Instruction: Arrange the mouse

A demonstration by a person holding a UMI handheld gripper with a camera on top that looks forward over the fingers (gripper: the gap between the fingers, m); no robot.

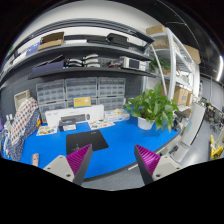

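My gripper (113, 153) hangs open above the blue table cover (115, 140), with nothing between its magenta pads (80, 160). A black square mouse pad (86, 141) lies flat on the blue cover, just ahead of the left finger. I cannot make out a mouse anywhere. The grey front edge of the table (112, 176) runs between the fingers.
A potted green plant (152, 106) stands at the right on the blue cover. Small boxes and white items (72, 122) sit along the back of the table. Behind them are parts drawers (80, 92) and shelves (95, 62).
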